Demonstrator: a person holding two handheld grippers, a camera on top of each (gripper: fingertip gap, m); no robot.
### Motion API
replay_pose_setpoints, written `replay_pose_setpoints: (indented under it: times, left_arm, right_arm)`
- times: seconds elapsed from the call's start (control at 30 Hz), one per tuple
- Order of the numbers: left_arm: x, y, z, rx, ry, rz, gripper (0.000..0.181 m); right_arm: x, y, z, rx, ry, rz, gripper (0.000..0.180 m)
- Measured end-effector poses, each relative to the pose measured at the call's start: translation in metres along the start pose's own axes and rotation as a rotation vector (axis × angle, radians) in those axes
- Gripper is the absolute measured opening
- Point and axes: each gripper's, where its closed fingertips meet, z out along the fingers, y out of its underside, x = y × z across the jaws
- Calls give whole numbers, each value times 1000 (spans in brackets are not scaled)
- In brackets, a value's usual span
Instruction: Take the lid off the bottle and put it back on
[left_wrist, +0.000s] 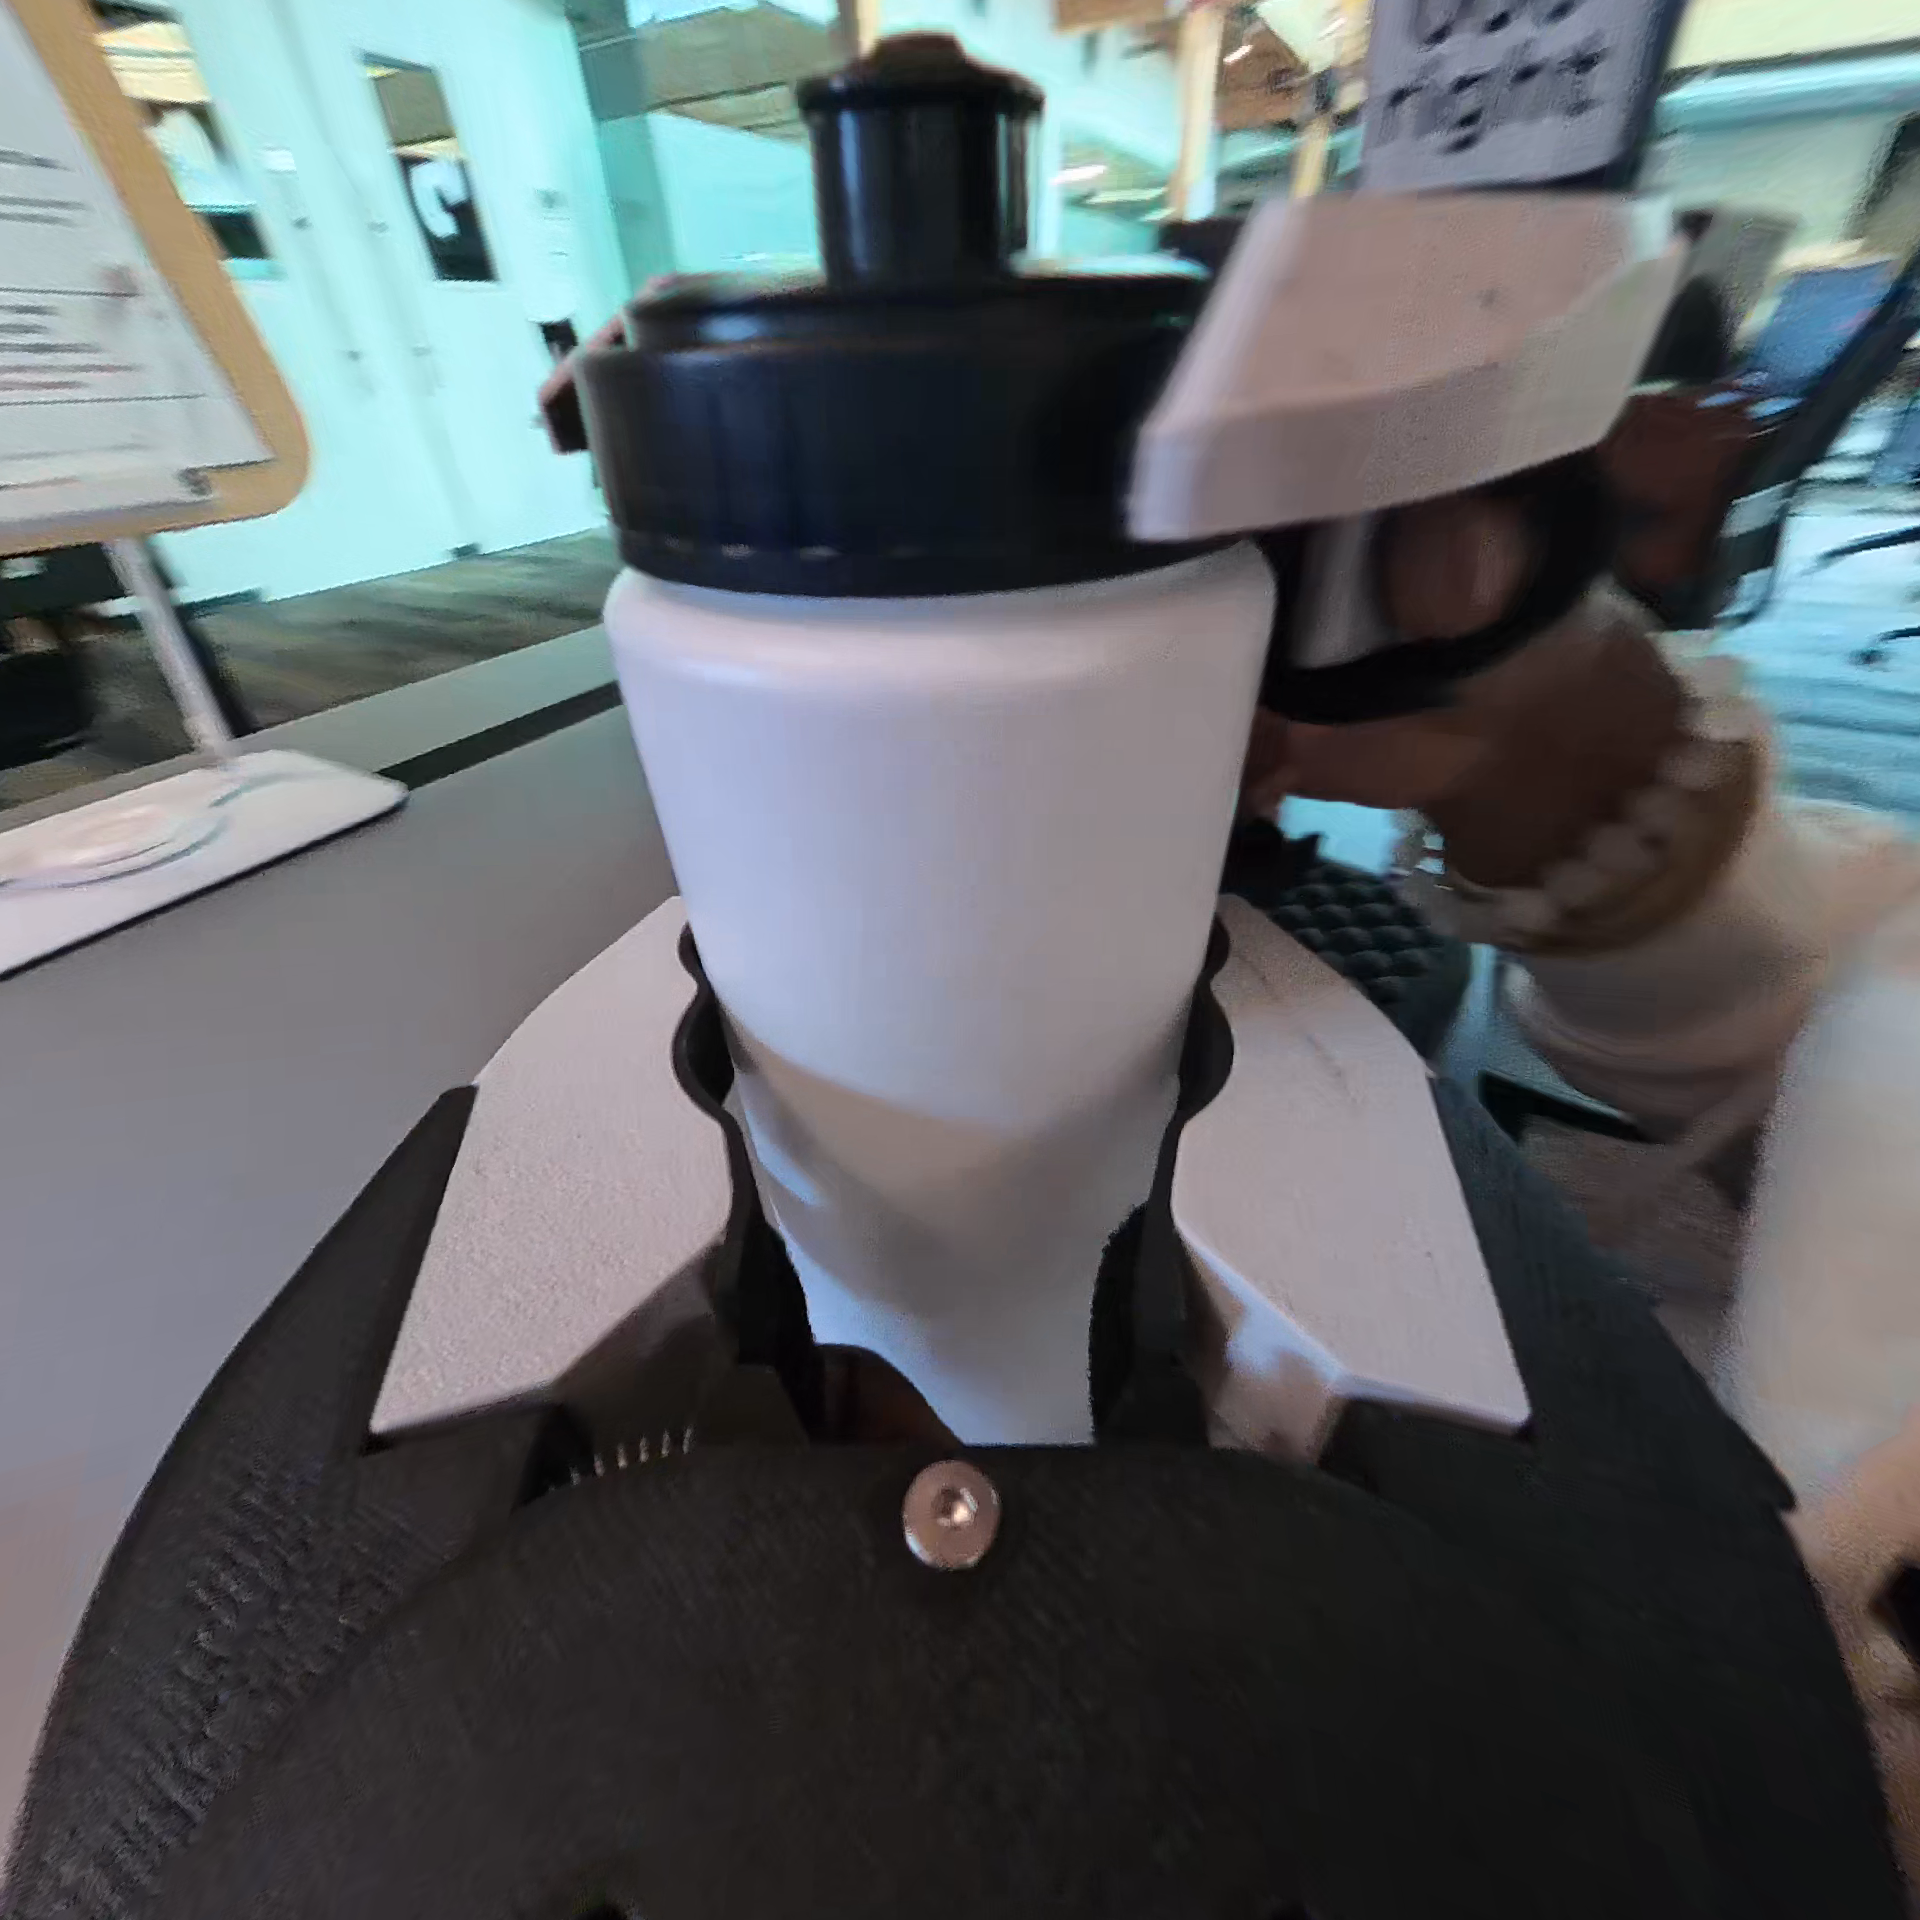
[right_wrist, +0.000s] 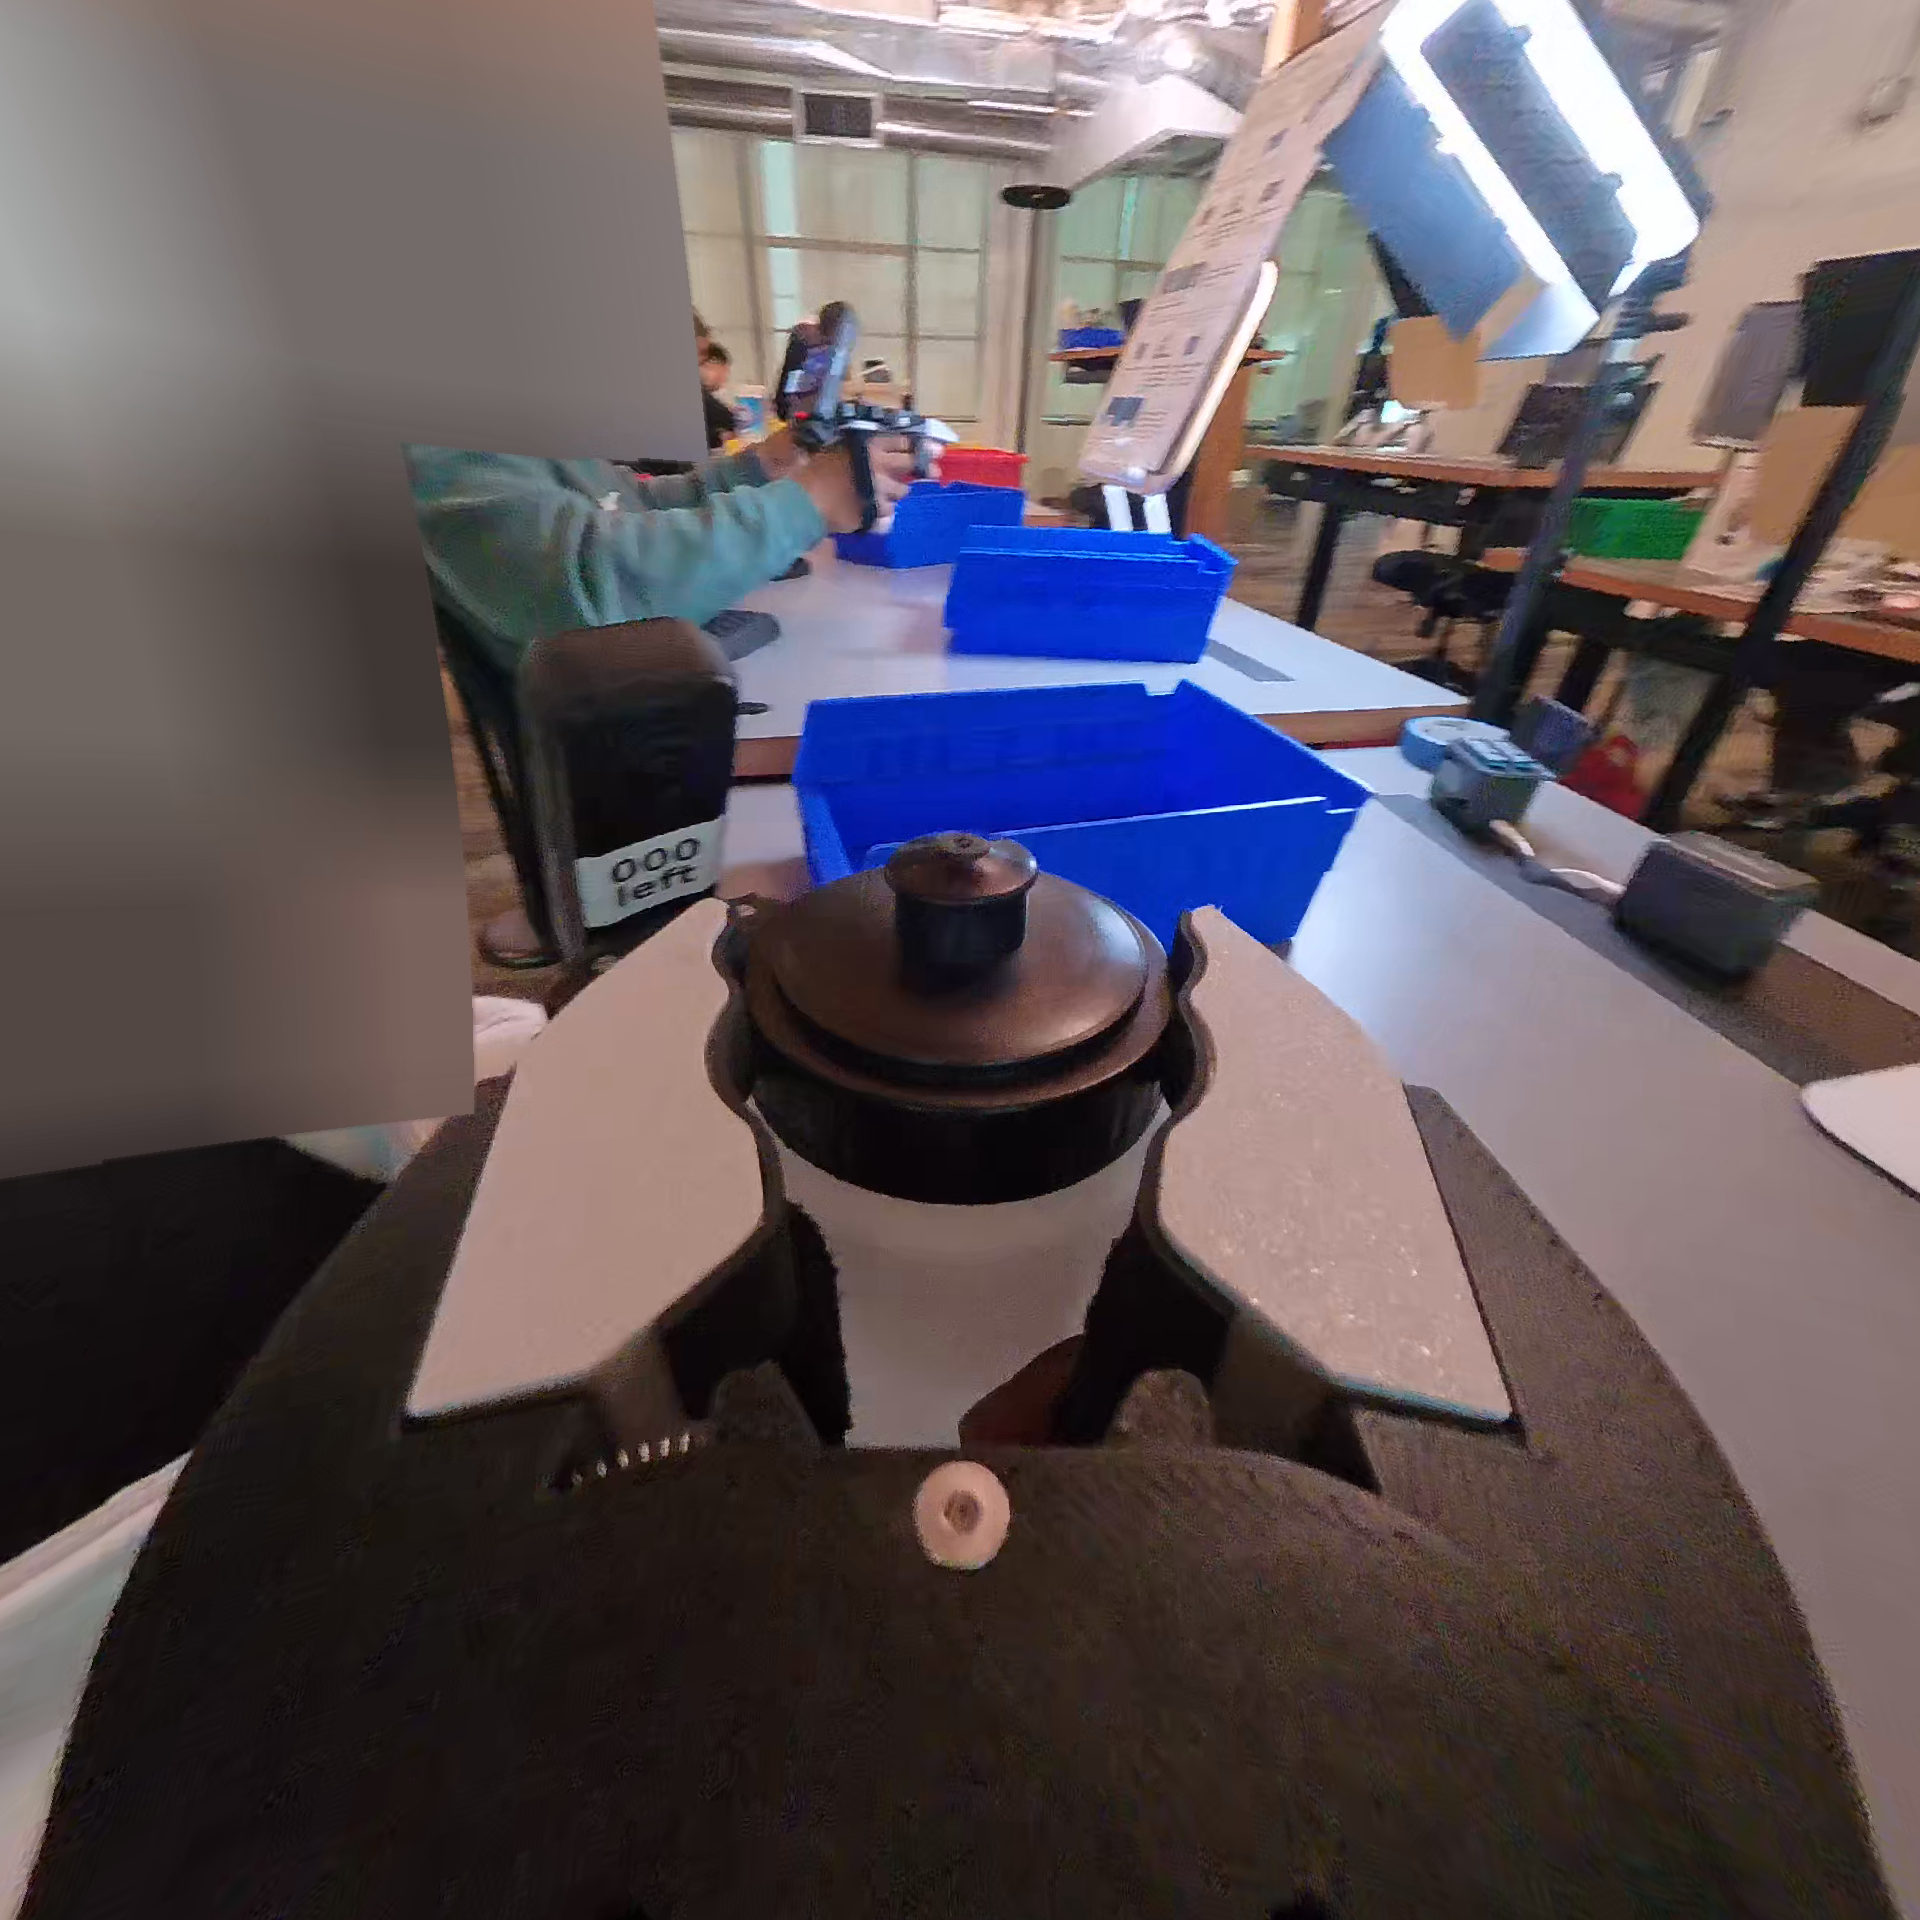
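A white bottle (left_wrist: 935, 831) with a black screw lid (left_wrist: 883, 436) and pull spout stands upright over the grey table (left_wrist: 260, 1039). My left gripper (left_wrist: 951, 977) is shut on the bottle's lower body. In the right wrist view my right gripper (right_wrist: 951, 966) is shut around the lid (right_wrist: 945, 1049), one finger on each side, with the white bottle (right_wrist: 956, 1299) below it. One right finger (left_wrist: 1382, 353) shows against the lid's right side in the left wrist view. The lid sits on the bottle's neck. The left gripper's black body (right_wrist: 634, 748) shows behind on the left.
A blue bin (right_wrist: 1081, 790) stands just behind the bottle, with more blue bins (right_wrist: 1081, 597) farther back. A framed sign on a stand (left_wrist: 114, 312) is at the left. A grey box (right_wrist: 1714, 899), a small device (right_wrist: 1486, 779) and blue tape (right_wrist: 1429, 740) lie at the right. Another person's arm (right_wrist: 623, 540) reaches over the far table. The grippers' ends are close to 8 cm from one another.
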Motion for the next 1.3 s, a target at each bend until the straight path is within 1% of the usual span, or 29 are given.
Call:
replay_pose_setpoints:
  times: [0.07,0.1,0.17,0.2,0.23,0.3,0.33,0.37,0.43,0.5,0.57,0.8,0.87,0.93,0.97,1.0,1.03,1.1,1.13,1.17,1.2,1.3]
  left_arm:
    - [-5,3,2,-28,-106,33,87]
    - [-5,3,2,-29,-125,45,87]
    - [-2,3,3,-18,-101,56,87]
    - [-1,2,3,-5,-72,58,87]
    - [3,2,3,5,-12,49,87]
    - [15,2,0,11,145,21,87]
    - [18,2,-1,7,184,12,87]
    - [17,2,-1,-1,190,5,87]
    - [14,3,-1,-22,162,-4,87]
    - [9,4,0,-45,76,-9,86]
    - [8,5,-1,-58,25,0,86]
    - [3,6,5,-92,-66,33,86]
    - [1,5,6,-71,-76,45,86]
    - [-4,3,6,-16,-102,47,86]
    - [-10,0,4,26,-117,26,86]
    - [-16,-6,-1,99,-118,-29,86]
    - [-25,-17,-10,203,-116,-125,86]
    - [-47,-41,-35,451,-93,-366,86]
    - [-59,-51,-49,562,-79,-473,86]
    - [-70,-59,-61,655,-76,-557,86]
    - [-79,-65,-71,725,-77,-615,86]
    - [-89,-80,-85,839,-49,-725,86]
  right_arm:
    - [6,0,-1,7,133,2,78]
    - [8,0,-2,9,181,-2,78]
    - [8,1,-5,-2,200,-12,78]
    - [9,1,-6,-16,187,-24,78]
    - [5,2,-7,-34,136,-53,78]
    - [-7,2,-8,-53,-25,-62,79]
    - [-11,0,-8,-46,-85,-38,78]
    - [-10,0,-7,-41,-100,-25,78]
    - [-9,-1,-5,-24,-91,-20,77]
    - [-4,-1,-3,-5,-35,1,77]
    - [-4,-2,-4,28,9,-4,77]
    - [4,1,-9,24,129,14,78]
    - [6,2,-10,27,170,1,78]
    - [6,3,-11,39,177,-55,79]
    - [8,9,-12,9,182,-98,87]
    - [10,14,-14,-10,186,-122,111]
    - [14,19,-18,-13,196,-130,125]
    - [21,20,-29,41,231,-136,144]
    - [23,21,-35,74,245,-159,146]
    - [19,19,-36,117,224,-204,146]
    - [16,17,-36,152,207,-266,146]
    - [16,14,-31,220,262,-445,146]
